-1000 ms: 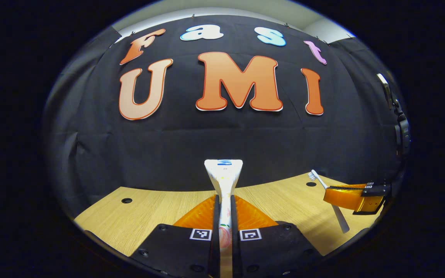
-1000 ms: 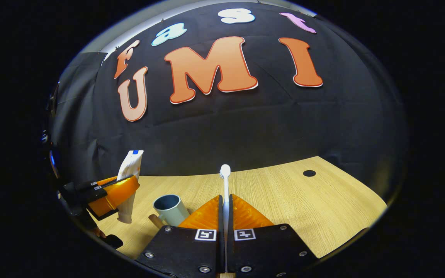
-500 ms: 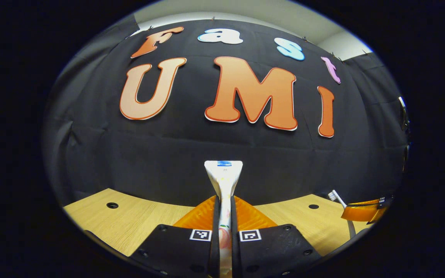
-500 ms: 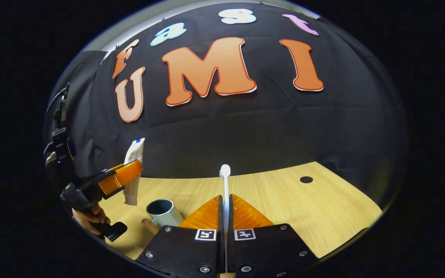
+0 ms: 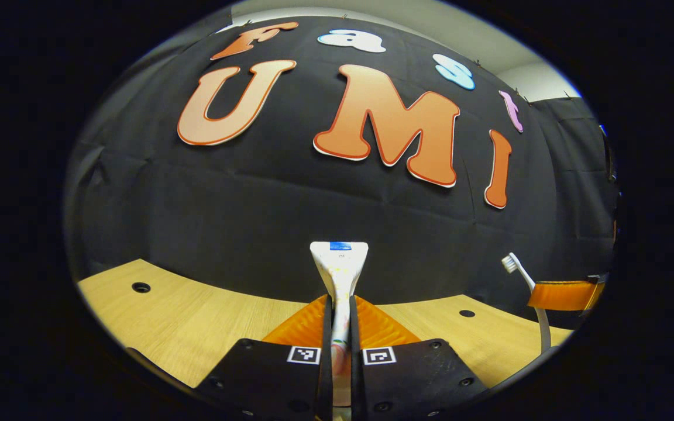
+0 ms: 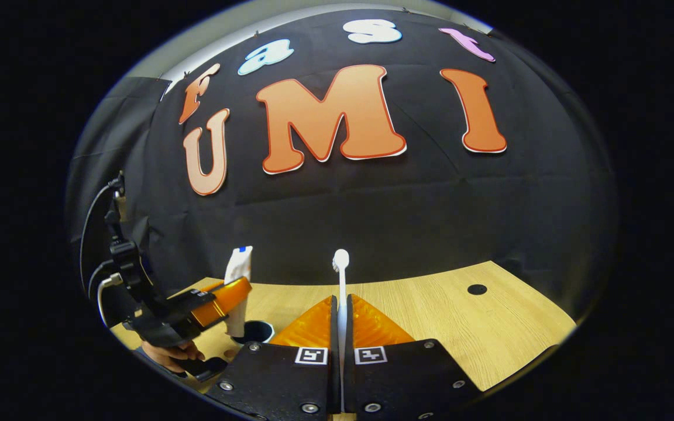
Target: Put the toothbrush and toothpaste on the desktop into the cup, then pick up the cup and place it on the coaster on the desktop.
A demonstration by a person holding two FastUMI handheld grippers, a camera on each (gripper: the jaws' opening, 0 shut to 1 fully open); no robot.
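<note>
In the left gripper view my left gripper (image 5: 337, 301) is shut on a white toothpaste tube (image 5: 339, 269) that stands upright, crimped end up. The right gripper view shows that same left gripper (image 6: 229, 295) holding the toothpaste tube (image 6: 237, 266) with its lower end at the mouth of the grey-blue cup (image 6: 255, 332) on the wooden desktop (image 6: 430, 310). My right gripper (image 6: 340, 301) is shut on a white toothbrush (image 6: 341, 275), bristles up. At the right edge of the left gripper view, the right gripper (image 5: 562, 294) carries the toothbrush (image 5: 524, 280).
The wooden desktop (image 5: 196, 321) has small dark round holes (image 5: 140, 287) (image 6: 477, 289). A hand (image 6: 173, 352) holds the left gripper's handle at the lower left of the right gripper view. The black cloth wall stands close behind the desk.
The left gripper carried the toothpaste over to the cup and lowered its end to the cup's mouth. The right gripper kept hold of the toothbrush and shifted little.
</note>
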